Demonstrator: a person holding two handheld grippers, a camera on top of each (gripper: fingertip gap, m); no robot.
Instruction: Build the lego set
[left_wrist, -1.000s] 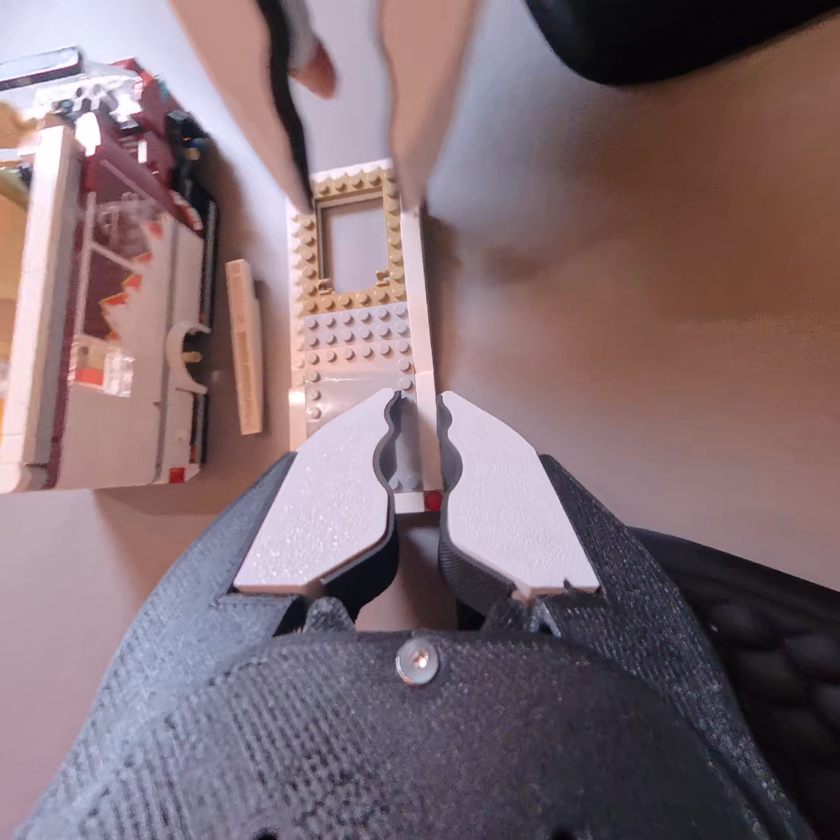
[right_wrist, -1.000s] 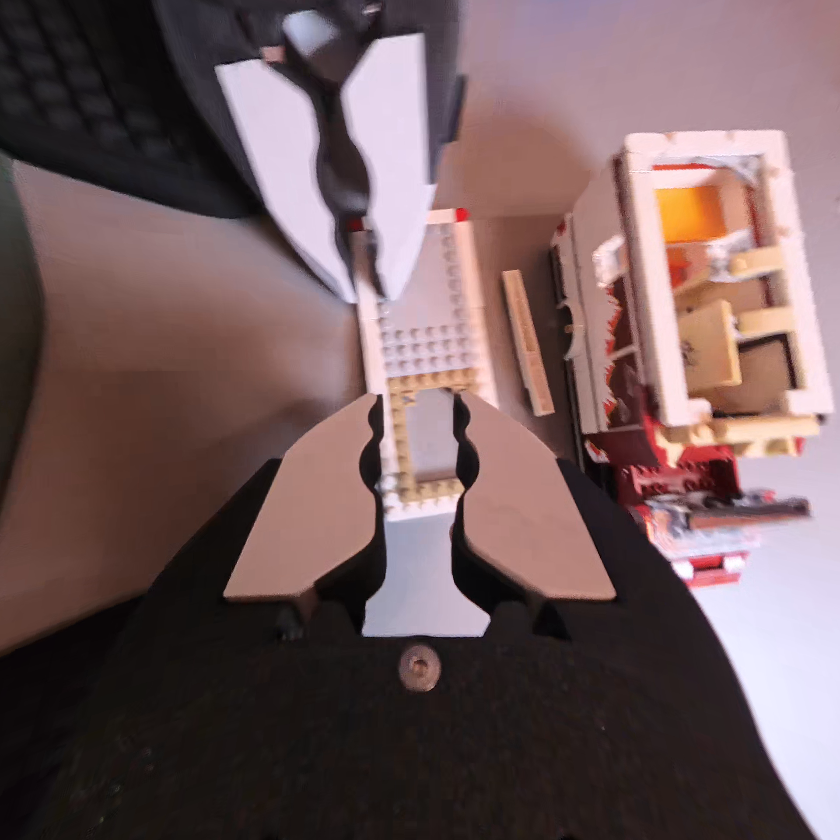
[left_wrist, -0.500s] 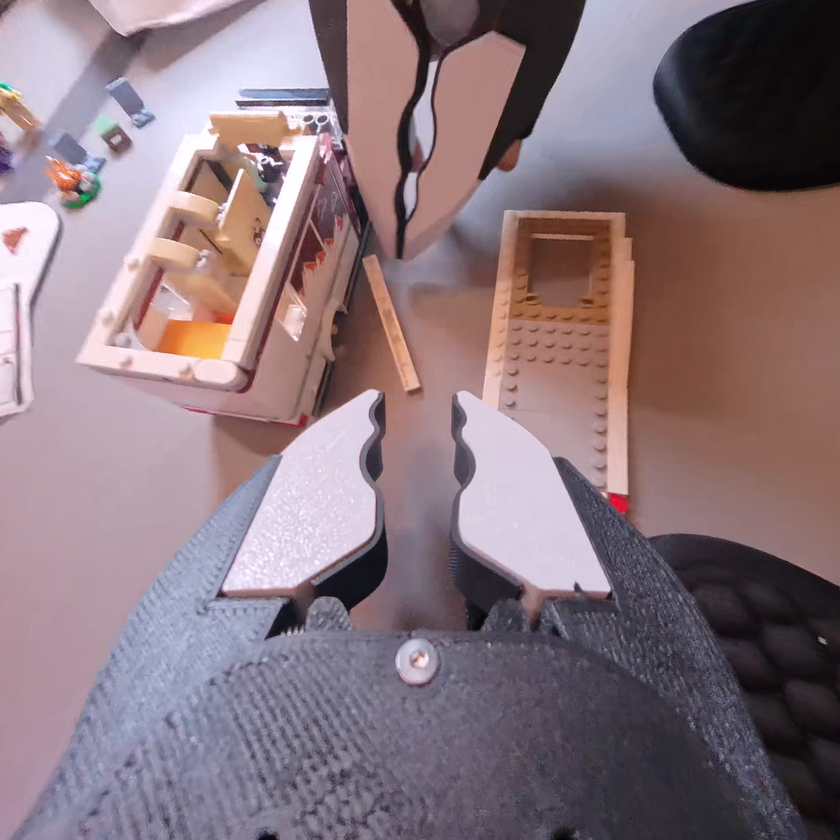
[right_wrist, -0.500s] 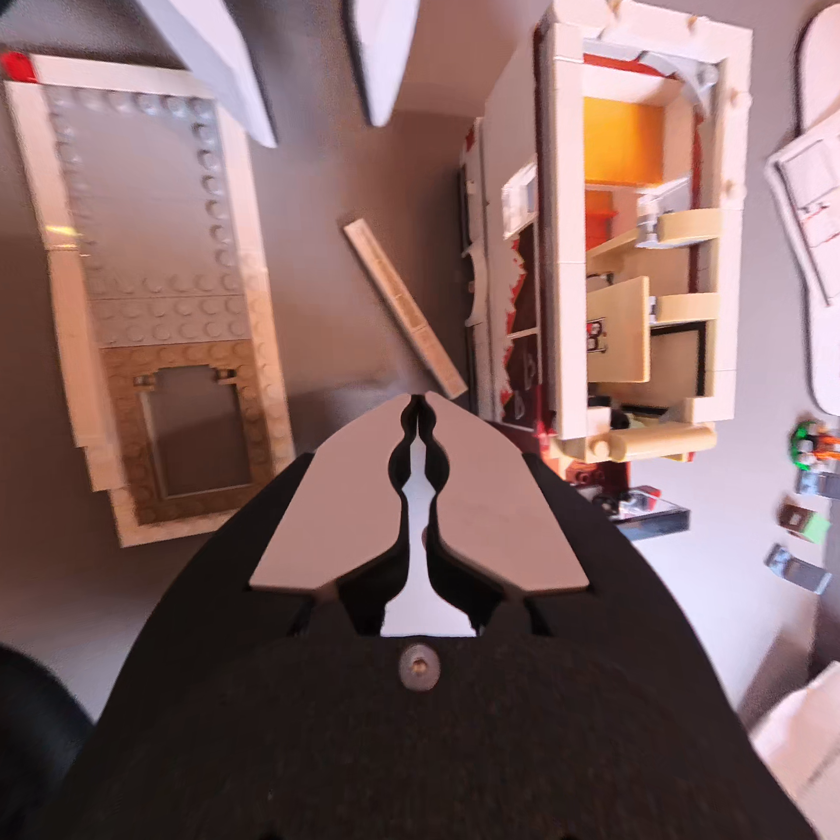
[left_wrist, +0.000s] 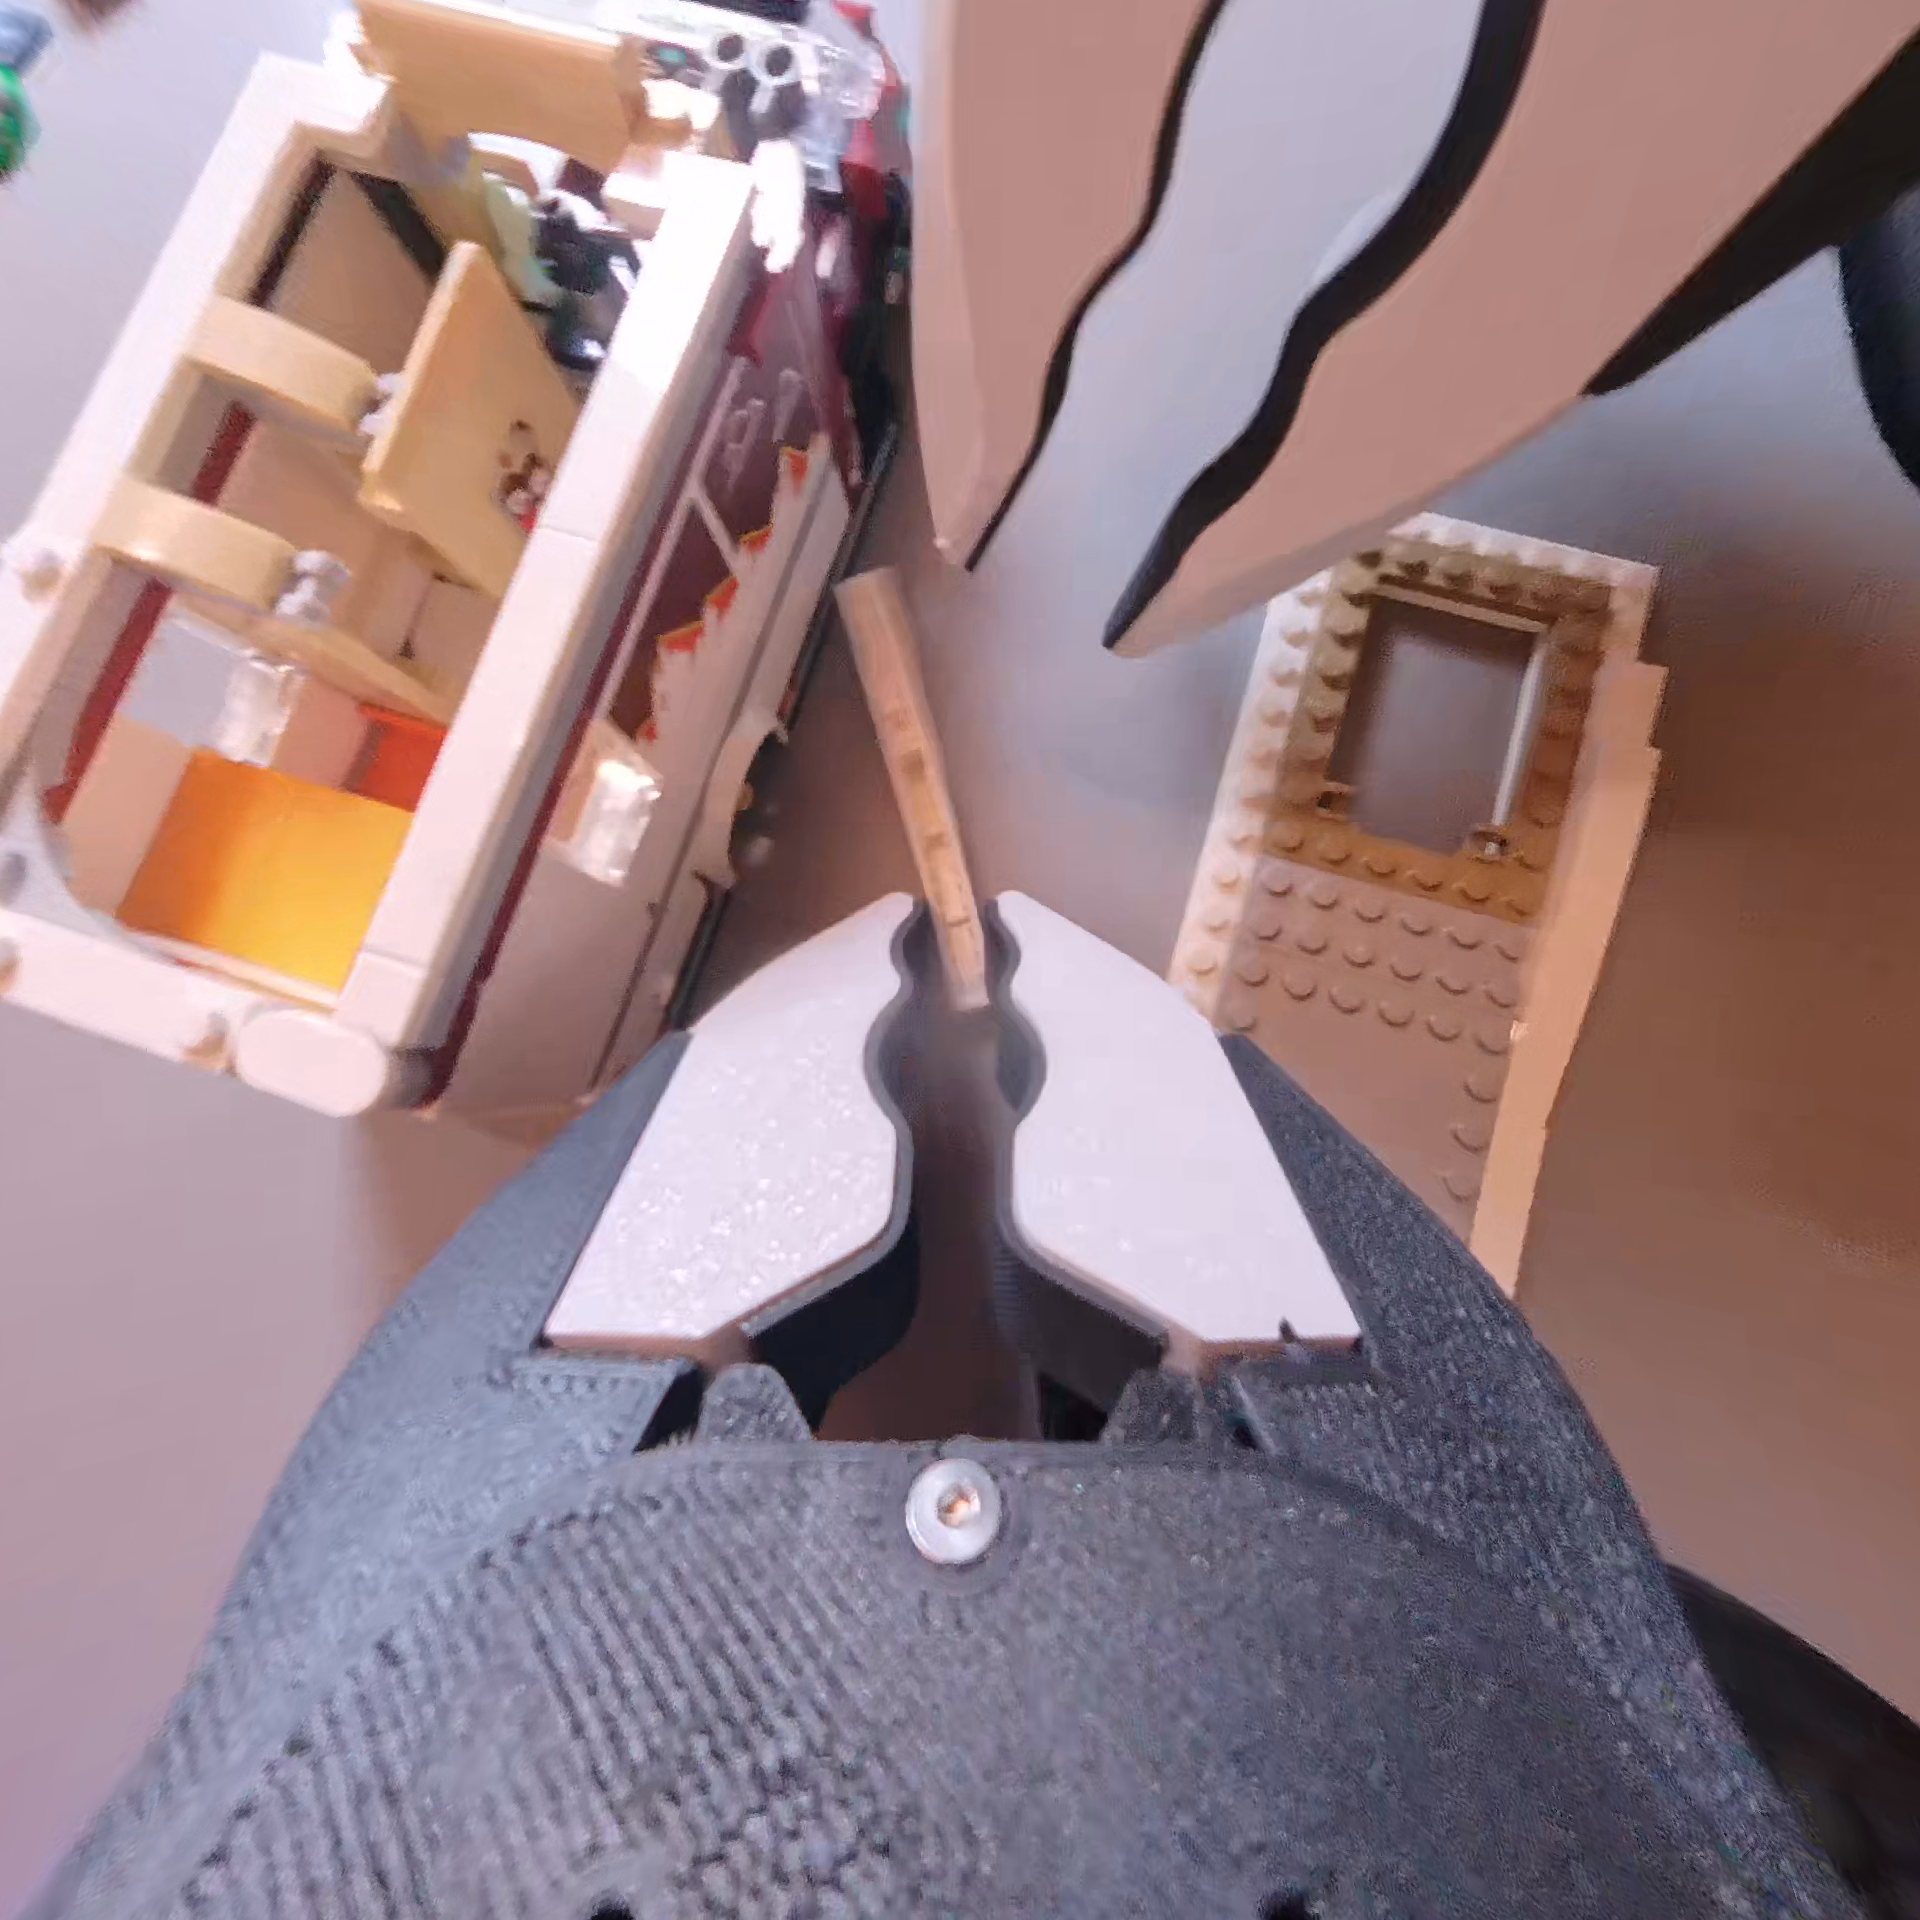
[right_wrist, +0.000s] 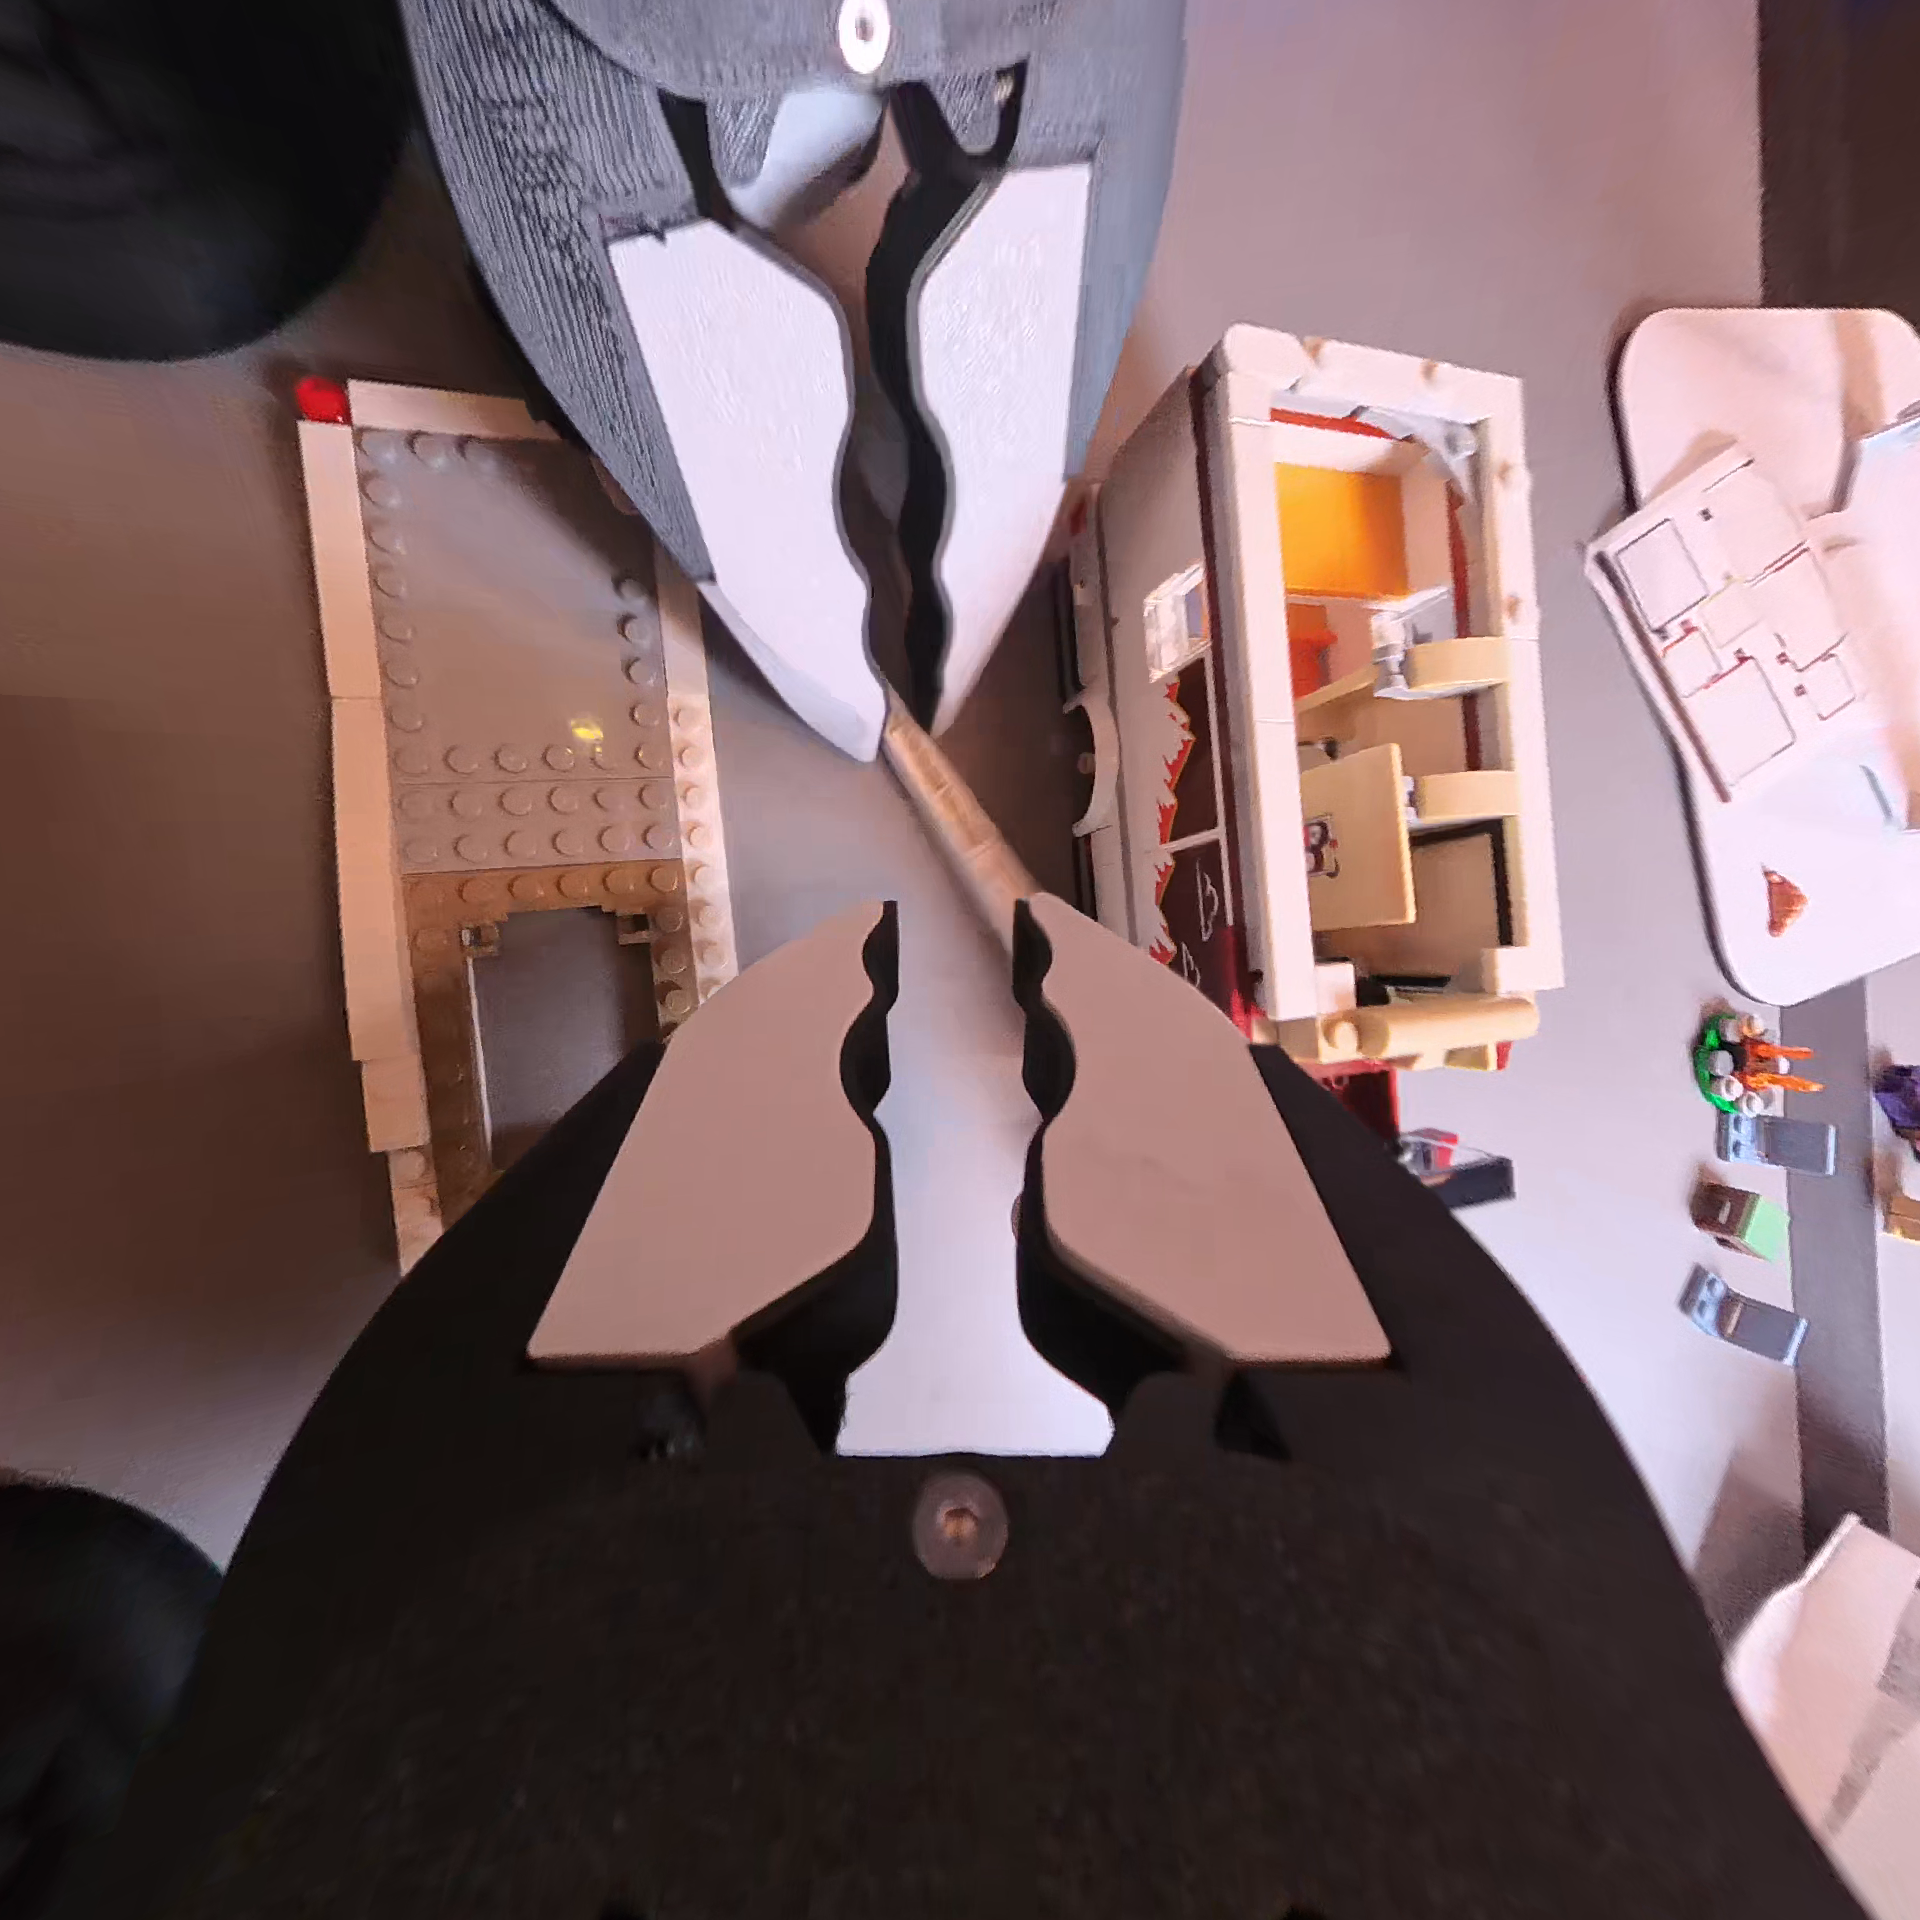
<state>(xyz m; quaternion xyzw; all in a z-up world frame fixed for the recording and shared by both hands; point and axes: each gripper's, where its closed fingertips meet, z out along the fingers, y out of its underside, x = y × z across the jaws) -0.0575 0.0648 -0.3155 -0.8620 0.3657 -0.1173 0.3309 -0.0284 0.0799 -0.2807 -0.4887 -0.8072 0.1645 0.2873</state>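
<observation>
1. The worktop (right_wrist: 156, 790) is a smooth, matte grey surface, lit warm from one side, so it reads pinkish-brown in the left wrist view and paler in the right.
2. A thin tan strip (left_wrist: 914, 769) lies on it between a brick-built model (left_wrist: 343, 582) and a flat studded plate (left_wrist: 1382, 935).
3. The left claw (left_wrist: 958, 914) is nearly closed over the near end of the strip, and both fingers look to press on it; in the right wrist view the same claw (right_wrist: 899, 717) pinches that end.
4. The right claw (right_wrist: 956, 914) is partly open, with bare worktop between its fingers; the strip's far end runs up to its right-hand finger (right_wrist: 1049, 966), though contact is not clear.
5. The model is an open white-walled box with dark red sides, tan fittings and an orange block inside.
6. The plate is grey and tan with white edging, a window-like opening and a red piece at one corner.
7. Off to the side lie white sheets (right_wrist: 1766, 644) and small loose bricks (right_wrist: 1756, 1070).
8. Dark, rounded black shapes (right_wrist: 177, 156) border the worktop's edge.
</observation>
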